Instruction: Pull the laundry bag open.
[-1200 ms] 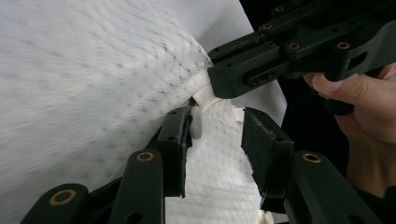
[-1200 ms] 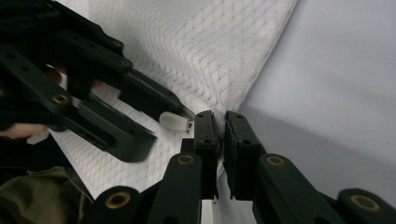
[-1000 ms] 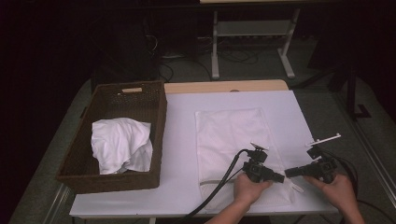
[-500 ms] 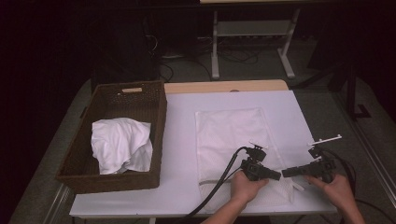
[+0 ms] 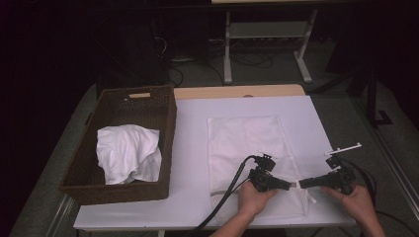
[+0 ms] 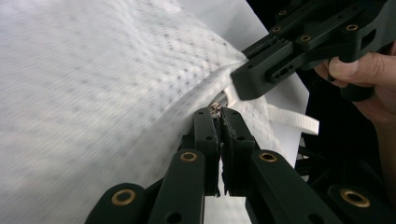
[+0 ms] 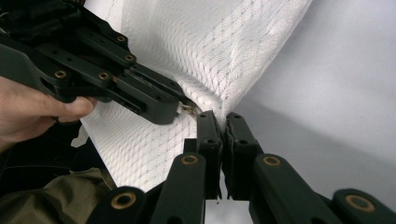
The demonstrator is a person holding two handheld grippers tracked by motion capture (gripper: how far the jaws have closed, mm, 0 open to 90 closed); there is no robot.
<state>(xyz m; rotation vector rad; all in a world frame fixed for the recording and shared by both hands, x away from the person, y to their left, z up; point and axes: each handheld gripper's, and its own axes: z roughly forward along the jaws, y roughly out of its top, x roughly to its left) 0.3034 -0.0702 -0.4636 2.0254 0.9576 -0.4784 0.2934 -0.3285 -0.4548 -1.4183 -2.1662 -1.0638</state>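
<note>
The white mesh laundry bag (image 5: 249, 158) lies flat on the white desk (image 5: 192, 148), right of the middle, its near edge by the person's hands. At its near right corner the two grippers meet tip to tip. The left gripper (image 5: 291, 185) points right; in the left gripper view its fingers (image 6: 206, 128) are pressed together on the small metal zipper pull (image 6: 215, 108) at the bag's edge, with a white strap (image 6: 292, 120) trailing from the corner just beside them. The right gripper (image 5: 302, 183) points left, and its jaws have just been closing; in the right gripper view its fingers (image 7: 208, 130) are pinched together on a raised fold of the mesh, lifting it off the desk. At the desk's left side, well apart from the bag, stands a dark wicker basket (image 5: 163, 118) with a crumpled white cloth (image 5: 127, 153) inside.
</note>
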